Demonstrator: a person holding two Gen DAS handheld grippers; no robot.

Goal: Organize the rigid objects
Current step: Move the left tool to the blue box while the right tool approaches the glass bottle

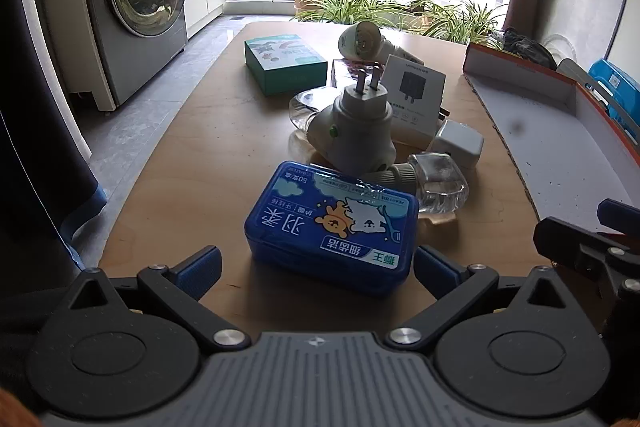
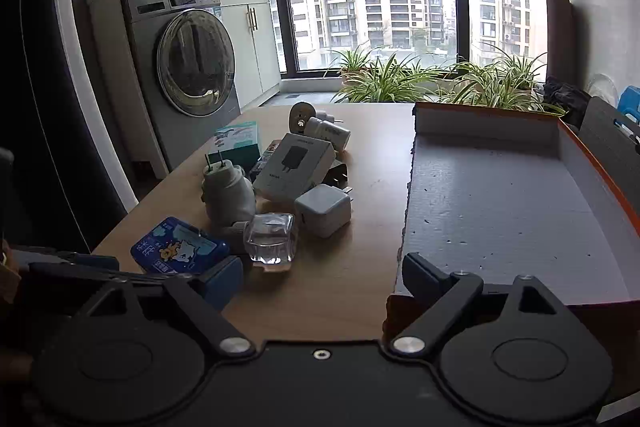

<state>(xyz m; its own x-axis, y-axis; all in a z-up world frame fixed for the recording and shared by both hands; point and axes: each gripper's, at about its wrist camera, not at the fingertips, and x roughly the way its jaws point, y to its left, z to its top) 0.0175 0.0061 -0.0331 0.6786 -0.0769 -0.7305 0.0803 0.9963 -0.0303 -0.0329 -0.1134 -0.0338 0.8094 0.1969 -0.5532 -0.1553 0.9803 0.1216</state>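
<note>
Left wrist view shows the left tool (image 1: 318, 265) with its jaws spread wide on either side of the blue dental-floss box (image 1: 330, 223), the blue pads just beside its near corners but not pressing on it; I judge the step in hand to be the approach for a first pick, with nothing yet moved into the cardboard tray (image 1: 560, 163) at the right, whose grey lining lies bare. The next move likely calls for easing forward so the pads straddle the box's sides, closing squarely, then lifting clear of the clear glass bottle (image 1: 438, 183) and the grey plug-in heater (image 1: 356, 131) that crowd its far edge and seem to touch it. The right tool (image 2: 320, 279) is likewise wide open and grips nothing, hanging over bare wood between the pile and the tray's near corner. Behind lie a white charger cube (image 1: 460, 145), a white charger carton (image 1: 414, 93), a teal box (image 1: 284, 63) and a second plug-in unit (image 1: 362, 41), all clustered near the middle of the worktop (image 1: 192, 163), a pale wooden top, worn but dry. The room is a laundry balcony: a front-loading washing machine (image 2: 188, 67) at the left, tall windows facing apartment blocks, spider plants (image 2: 384, 83) along the sill.
</note>
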